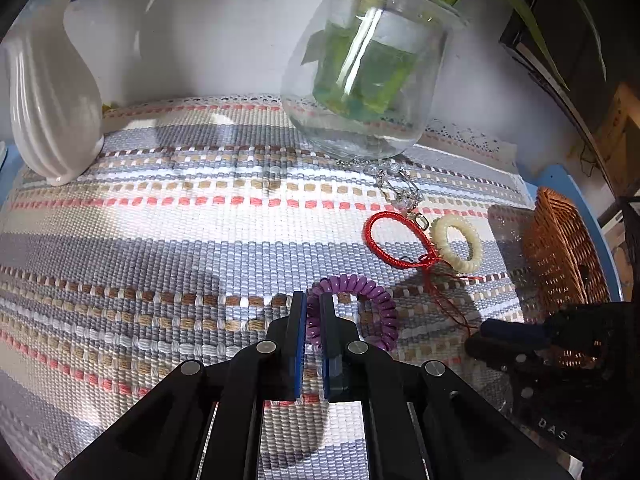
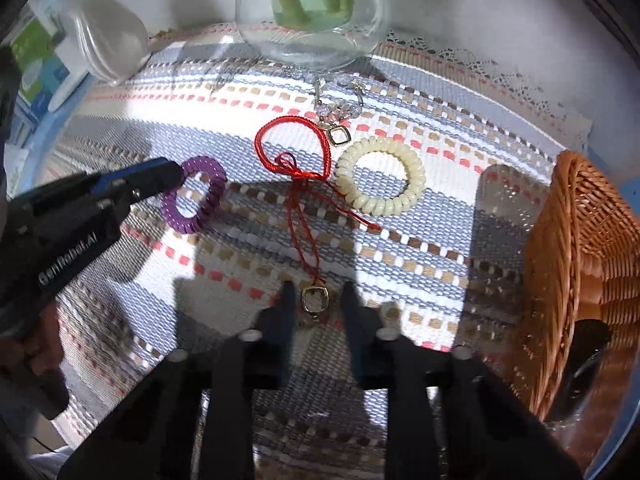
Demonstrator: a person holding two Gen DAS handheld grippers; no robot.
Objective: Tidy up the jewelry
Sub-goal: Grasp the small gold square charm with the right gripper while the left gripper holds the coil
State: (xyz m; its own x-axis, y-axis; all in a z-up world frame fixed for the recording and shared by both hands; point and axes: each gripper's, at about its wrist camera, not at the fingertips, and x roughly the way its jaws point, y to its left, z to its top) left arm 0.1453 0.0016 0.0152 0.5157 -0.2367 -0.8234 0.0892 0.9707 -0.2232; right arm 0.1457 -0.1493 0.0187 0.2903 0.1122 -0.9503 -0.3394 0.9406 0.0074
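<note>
Handling: purple coiled-plastic hair ring [image 1: 360, 312], left of the woven wicker basket [image 2: 592, 264], light, springy, pinch across one coil | red braided cord bracelet [image 2: 292, 160] limp | gold square-ring earring [image 2: 315, 299] tiny, slippery | left gripper [image 1: 313, 312] jaws clamped on the ring; right gripper [image 2: 316, 308] jaws apart around earring | striped woven mat [image 1: 160, 240] over tabletop, grippy.

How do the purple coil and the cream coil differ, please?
The purple coil is pinched by the left gripper; the cream coil lies free on the mat. The purple coil is squeezed into an uneven loop; the cream coil keeps a round ring. In the right wrist view the purple coil looks smaller than the cream coil. Both are spiral hair ties.
</note>
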